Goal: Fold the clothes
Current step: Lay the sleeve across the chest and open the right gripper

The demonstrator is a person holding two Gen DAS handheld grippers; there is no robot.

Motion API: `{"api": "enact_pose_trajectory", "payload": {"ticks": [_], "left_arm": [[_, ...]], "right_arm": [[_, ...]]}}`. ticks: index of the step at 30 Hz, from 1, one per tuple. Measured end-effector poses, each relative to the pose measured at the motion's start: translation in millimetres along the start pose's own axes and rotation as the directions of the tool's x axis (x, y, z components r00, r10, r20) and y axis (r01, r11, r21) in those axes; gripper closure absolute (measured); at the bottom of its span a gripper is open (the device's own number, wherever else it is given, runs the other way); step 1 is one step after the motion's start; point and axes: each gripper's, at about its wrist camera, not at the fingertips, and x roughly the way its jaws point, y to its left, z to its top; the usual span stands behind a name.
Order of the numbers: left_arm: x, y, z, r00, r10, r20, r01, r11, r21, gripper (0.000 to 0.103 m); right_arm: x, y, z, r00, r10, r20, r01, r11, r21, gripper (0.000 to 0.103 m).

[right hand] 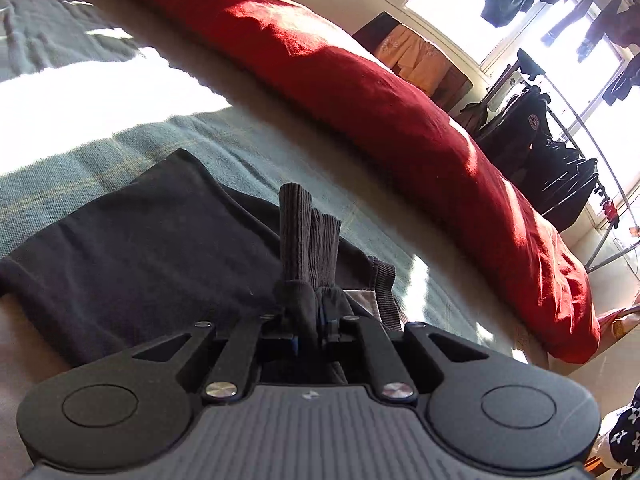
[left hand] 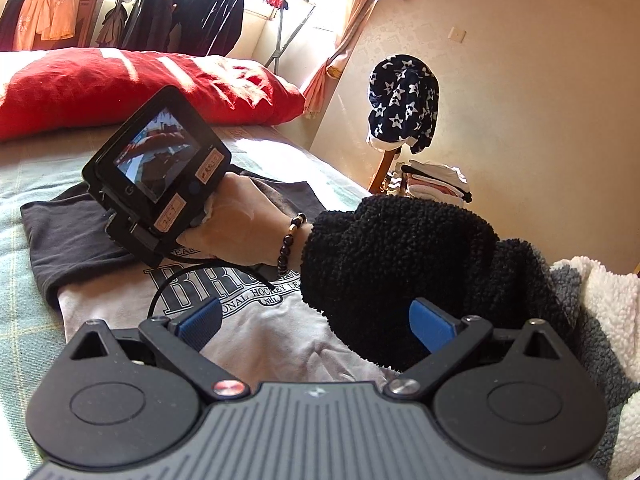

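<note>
A: What lies around the sweatshirt point(left hand: 256, 332)?

B: It is spread flat on the bed point(left hand: 24, 312), grey body with dark sleeves and a printed hockey crest. Beyond the sweatshirt, a long red pillow point(left hand: 132, 84) runs across the bed. Further behind the sweatshirt, by the bright window, a drying rack point(left hand: 288, 28) carries dark jackets. To the right of the sweatshirt, off the bed, a star-print garment point(left hand: 404, 100) hangs over a chair, with a small stack of folded clothes point(left hand: 436, 180) under it.

A: Does anything block the view?

B: Yes. From the left wrist, the person's right hand point(left hand: 240, 224), a beaded bracelet point(left hand: 290, 244) at the wrist and a black fleece sleeve point(left hand: 400, 276), reach across the sweatshirt and cover much of its crest and right side. The back of the right gripper, with its small screen point(left hand: 160, 156), hides the spot where it meets the cloth.

A: The jaws, then?

B: The left gripper point(left hand: 316, 324) has its jaws spread wide, blue pads apart, nothing between them; it sits above the sweatshirt's grey body, and I cannot tell whether it touches. The right gripper point(right hand: 316, 312) has its jaws pressed together on the ribbed cuff point(right hand: 308, 236) of a dark sleeve point(right hand: 140, 232), which sticks upright beyond the tips. That sleeve lies folded across the sweatshirt, near the pillow side.
</note>
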Motion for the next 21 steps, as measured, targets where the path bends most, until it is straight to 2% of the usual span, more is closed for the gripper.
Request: {"api": "enact_pose_trajectory", "payload": {"ticks": [4,16,19,21], "left_arm": [[0,-2,0,1.000,-0.004,-0.002,0.004,1.000,0.007,0.004],[0,-5,0,1.000,-0.009,-0.002,0.009,1.000,0.013,0.004],[1,-6,1,1.000,-0.007,-0.004,0.007,1.000,0.011,0.004],[2,-7,1,1.000,-0.007,-0.005,0.008,1.000,0.013,0.004]], "right_arm": [[-1,14,1,0.999,-0.051,0.018,0.052,0.995,-0.086,0.093],[10,40,-2,0.998,-0.065,-0.004,0.063,0.980,-0.191,0.092],[10,42,-1,0.998,-0.069,-0.009,0.066,0.976,-0.209,0.087],[8,44,0,0.997,-0.077,-0.001,0.074,0.967,-0.242,0.074]]}}
